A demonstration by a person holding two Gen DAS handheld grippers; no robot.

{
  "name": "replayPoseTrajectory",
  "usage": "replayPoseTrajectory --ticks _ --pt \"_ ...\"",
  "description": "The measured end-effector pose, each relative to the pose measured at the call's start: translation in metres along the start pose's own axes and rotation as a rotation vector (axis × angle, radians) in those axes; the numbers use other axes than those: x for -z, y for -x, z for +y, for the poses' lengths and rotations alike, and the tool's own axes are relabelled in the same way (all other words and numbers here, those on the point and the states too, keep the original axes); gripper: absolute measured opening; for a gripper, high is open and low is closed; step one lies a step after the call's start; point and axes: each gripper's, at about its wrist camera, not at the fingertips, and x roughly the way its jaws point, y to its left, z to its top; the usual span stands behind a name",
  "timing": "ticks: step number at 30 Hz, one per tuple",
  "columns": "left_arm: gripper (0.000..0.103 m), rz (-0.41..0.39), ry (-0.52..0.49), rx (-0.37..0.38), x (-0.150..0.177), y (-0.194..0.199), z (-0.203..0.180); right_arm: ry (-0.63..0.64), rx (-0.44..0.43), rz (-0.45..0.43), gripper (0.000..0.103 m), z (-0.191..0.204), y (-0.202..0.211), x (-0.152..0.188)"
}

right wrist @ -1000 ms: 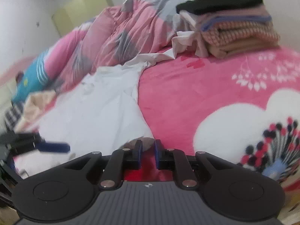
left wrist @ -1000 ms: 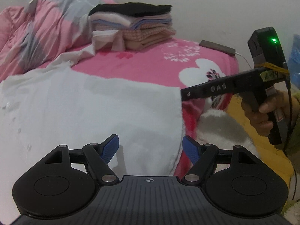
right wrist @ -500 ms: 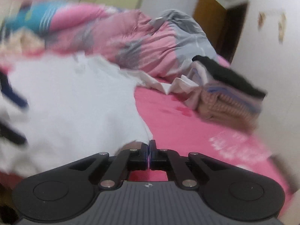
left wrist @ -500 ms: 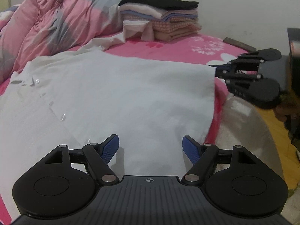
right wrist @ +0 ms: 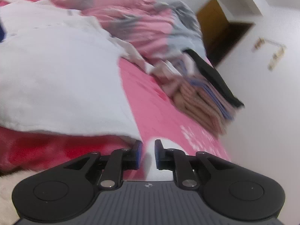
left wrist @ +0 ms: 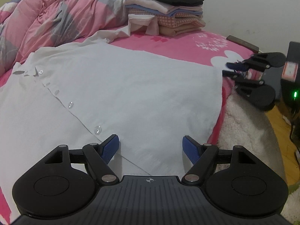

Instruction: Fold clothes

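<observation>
A white button shirt [left wrist: 116,93] lies spread flat on the pink bed, button line running from the collar toward the near hem. My left gripper [left wrist: 150,148] is open wide and empty, just above the shirt's near hem. My right gripper [right wrist: 148,154] is open a little and empty, right beside the shirt's far hem corner [right wrist: 131,133]. It also shows in the left wrist view [left wrist: 232,69], off that corner at the bed's edge. The right wrist view is tilted and blurred.
A stack of folded clothes [left wrist: 165,15] with a black piece on top stands at the back of the pink bedsheet [left wrist: 187,45]. A pink and grey quilt [left wrist: 46,22] is bunched at the back left. A white fluffy blanket [left wrist: 243,127] hangs at the bed's right edge.
My right gripper was shut at the shirt's corner and has now opened a little, rolling sideways. My left gripper stayed open and moved slightly closer over the shirt.
</observation>
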Motion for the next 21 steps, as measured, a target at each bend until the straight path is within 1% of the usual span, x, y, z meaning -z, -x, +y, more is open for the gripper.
replayPoseTrajectory --ticks 3,5,6,9,10,11,13,14,16,18,19,21 --pt "0.075 0.0 0.0 0.0 0.002 0.001 0.001 -0.112 -0.008 0.046 0.016 -0.027 -0.001 0.008" --pt "0.075 0.0 0.0 -0.003 0.003 0.002 0.002 -0.229 -0.043 0.064 0.016 -0.049 0.0 0.012" --pt "0.075 -0.003 -0.001 -0.005 0.003 0.003 0.003 -0.318 -0.087 0.057 0.017 -0.061 0.001 0.013" --pt "0.075 -0.016 0.004 -0.016 0.003 0.007 0.005 -0.608 -0.268 0.005 0.017 -0.097 0.003 0.012" --pt "0.075 -0.021 0.008 -0.02 0.004 0.009 0.006 -0.673 -0.332 -0.024 0.017 -0.103 0.002 0.009" --pt "0.075 -0.024 0.011 -0.024 0.004 0.01 0.007 -0.709 -0.385 -0.048 0.017 -0.104 0.0 0.006" --pt "0.075 -0.03 0.012 -0.035 0.006 0.015 0.008 -0.706 -0.469 -0.068 0.016 -0.098 -0.007 -0.003" --pt "0.075 -0.033 0.013 -0.041 0.007 0.018 0.008 -0.696 -0.509 -0.062 0.016 -0.093 -0.013 -0.006" --pt "0.075 -0.041 0.014 -0.052 0.011 0.024 0.011 -0.679 -0.569 -0.008 0.016 -0.081 -0.028 -0.005" --pt "0.075 -0.041 0.033 -0.061 0.015 0.032 0.017 -0.688 -0.582 0.081 0.014 -0.073 -0.044 0.002" --pt "0.075 -0.039 0.047 -0.064 0.017 0.037 0.021 -0.685 -0.58 0.096 0.014 -0.072 -0.045 0.001" --pt "0.075 -0.042 0.075 -0.072 0.02 0.044 0.028 -0.663 -0.559 0.065 0.015 -0.078 -0.031 -0.008"
